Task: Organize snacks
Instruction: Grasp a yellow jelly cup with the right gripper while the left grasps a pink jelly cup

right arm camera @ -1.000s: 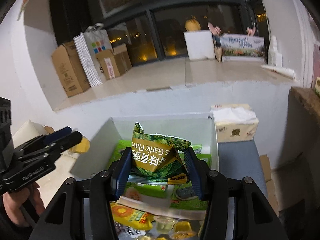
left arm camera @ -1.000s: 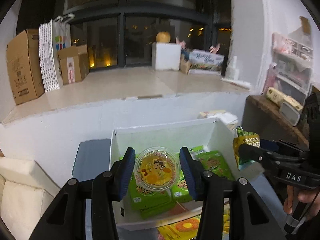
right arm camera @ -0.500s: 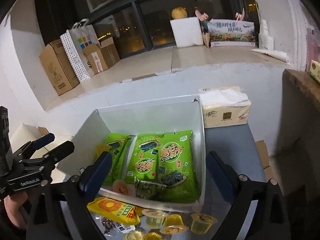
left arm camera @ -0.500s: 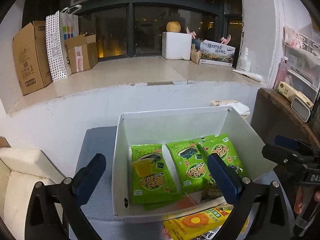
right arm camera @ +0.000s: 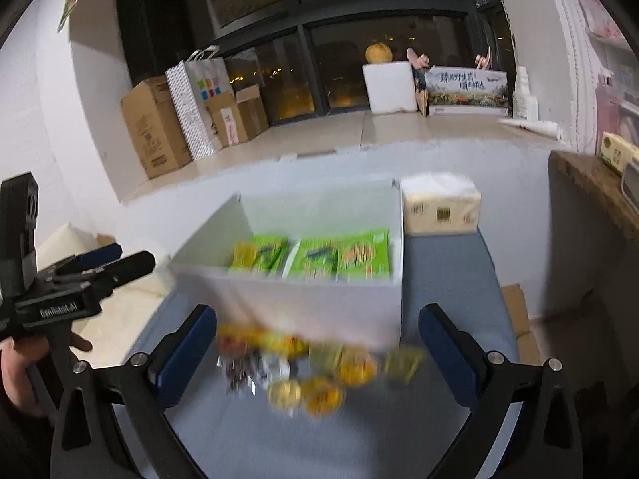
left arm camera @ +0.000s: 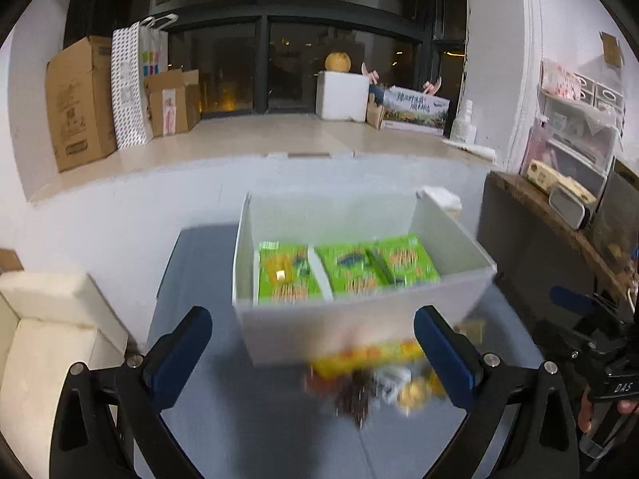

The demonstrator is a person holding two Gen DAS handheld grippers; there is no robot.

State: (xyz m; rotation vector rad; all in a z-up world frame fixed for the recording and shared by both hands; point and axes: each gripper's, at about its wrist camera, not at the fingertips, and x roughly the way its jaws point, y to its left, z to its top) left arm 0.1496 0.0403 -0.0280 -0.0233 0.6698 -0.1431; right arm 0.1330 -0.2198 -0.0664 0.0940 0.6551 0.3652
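Left gripper [left arm camera: 313, 345]: jaws spread wide, nothing between them; it hangs above the table, short of the white box.
Right gripper [right arm camera: 317, 347]: jaws equally wide apart and holding nothing; it sits over the loose snack pile.
White box [left arm camera: 359, 315]: open-topped, ahead of both grippers, standing on the table; its near wall faces the left gripper.
Green snack packets [left arm camera: 343, 267]: lying flat in a row on the box floor, beyond the near wall; from the right wrist view the same row [right arm camera: 319, 255] shows three packets side by side, touching.
Yellow item in box [right arm camera: 244, 254]: at the left end of the green row, resting against the first packet; too blurred to name.
Loose snacks [right arm camera: 311, 371]: a blurred heap of yellow jelly cups and small wrappers on the table just in front of the box, between the right gripper's fingers in the view; in the left wrist view the heap [left arm camera: 371, 379] lies nearer that gripper's right finger.
Table [left arm camera: 247, 419]: grey-blue top, carrying box and heap.
Tissue pack [right arm camera: 439, 209]: beyond the right gripper, just beside the box's far right corner.
Other views: the right gripper's body [left arm camera: 591, 335] shows at the right edge of the left wrist view; the left gripper's body [right arm camera: 76, 279] at the left edge of the right wrist view.
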